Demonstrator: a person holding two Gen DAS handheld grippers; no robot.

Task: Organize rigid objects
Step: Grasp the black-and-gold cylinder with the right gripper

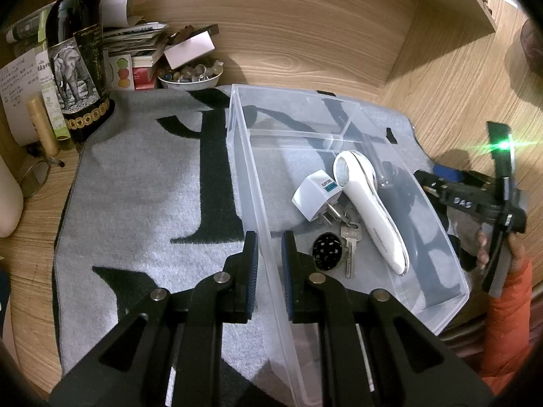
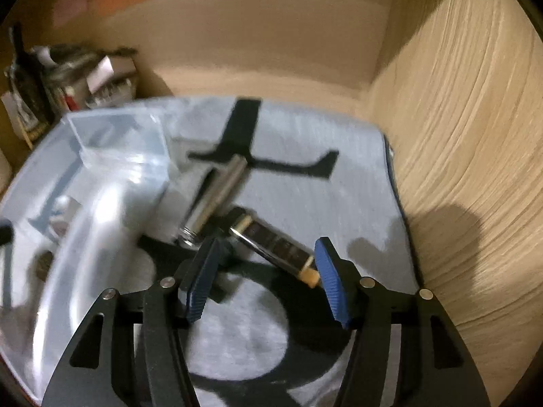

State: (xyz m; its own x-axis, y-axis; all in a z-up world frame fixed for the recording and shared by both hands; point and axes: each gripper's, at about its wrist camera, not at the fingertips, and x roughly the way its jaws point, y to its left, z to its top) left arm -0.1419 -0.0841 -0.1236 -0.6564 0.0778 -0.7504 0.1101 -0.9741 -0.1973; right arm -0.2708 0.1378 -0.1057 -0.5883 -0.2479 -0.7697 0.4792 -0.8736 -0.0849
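currently logged: left gripper (image 1: 269, 257) had its jaws set either side of the near wall of the clear plastic bin (image 1: 451, 271), one pad outside, one inside. gap to the wall was small; couldn't tell whether the pads actually pinched it.

ahead and right of the left jaws, inside the bin: white handheld device (image 1: 370, 207) lying diagonally, white plug adapter (image 1: 314, 196) touching its left side, keys (image 1: 351, 240) under and beside both, black round perforated disc (image 1: 327, 251) just past the inner pad. a clear divider crossed the bin further ahead; the far compartment showed only the mat through it.

bin sat on a grey mat with black markings (image 1: 146, 183) over the wooden table (image 1: 30, 254). far left of the jaws: dark bottle with elephant label (image 1: 76, 68), stacked papers and boxes (image 1: 135, 44), white bowl of small bits (image 1: 190, 76).

right gripper (image 2: 263, 278), also seen from the left wrist view (image 1: 475, 200), had jaws spread wide, nothing between the pads. view was motion-blurred. just ahead of the right jaws on the mat: dark rectangular bar with a tan end (image 2: 276, 247), lying diagonal, tan tip close to the right pad, not touching as far as visible. beyond the left pad, a metal cylinder (image 2: 217, 196) lay beside the bin wall (image 2: 101, 203). wooden side panel (image 2: 468, 156) stood to the right.
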